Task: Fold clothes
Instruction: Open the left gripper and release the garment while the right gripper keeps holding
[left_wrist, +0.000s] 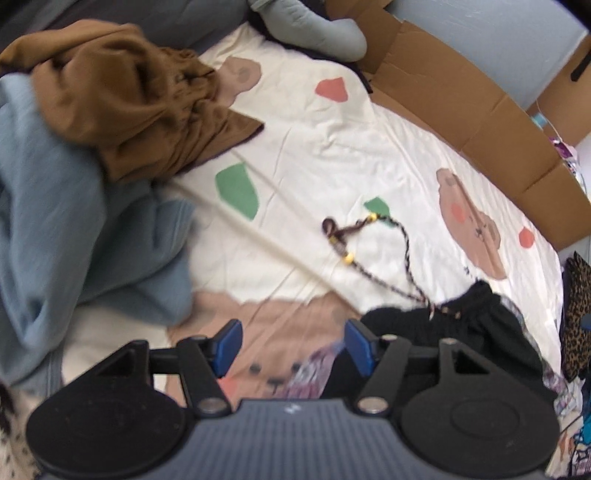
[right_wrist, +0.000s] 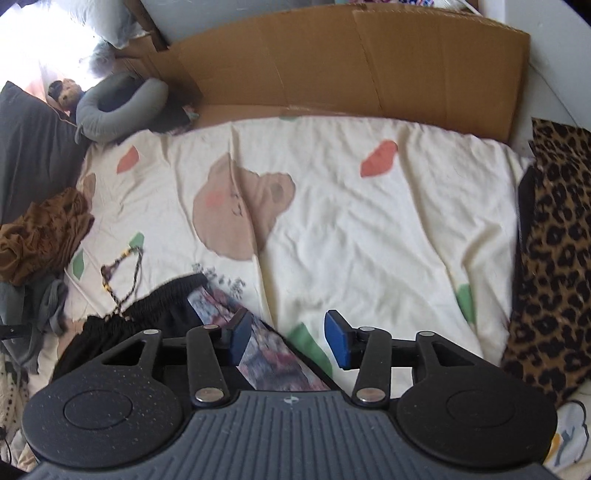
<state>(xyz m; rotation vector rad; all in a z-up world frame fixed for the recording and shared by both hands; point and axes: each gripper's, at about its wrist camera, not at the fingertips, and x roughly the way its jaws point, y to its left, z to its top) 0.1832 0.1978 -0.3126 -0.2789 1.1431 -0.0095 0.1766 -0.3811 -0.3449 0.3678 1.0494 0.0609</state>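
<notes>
Black garment (right_wrist: 147, 317) with floral lining (right_wrist: 273, 362) lies crumpled on bed sheet (right_wrist: 369, 240), just under my grippers. My left gripper (left_wrist: 293, 347) spread wide, grasping nothing. My right gripper (right_wrist: 288, 339) likewise released, over lining. Braided cord (left_wrist: 388, 258) touches waistband. Brown garment (left_wrist: 147, 103), blue garment (left_wrist: 55, 221) beyond; leopard cloth (right_wrist: 554, 258) at right.

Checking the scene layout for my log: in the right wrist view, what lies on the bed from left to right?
Brown garment → braided cord → black garment with floral fabric → bear print on the sheet → leopard-print cloth.
</notes>
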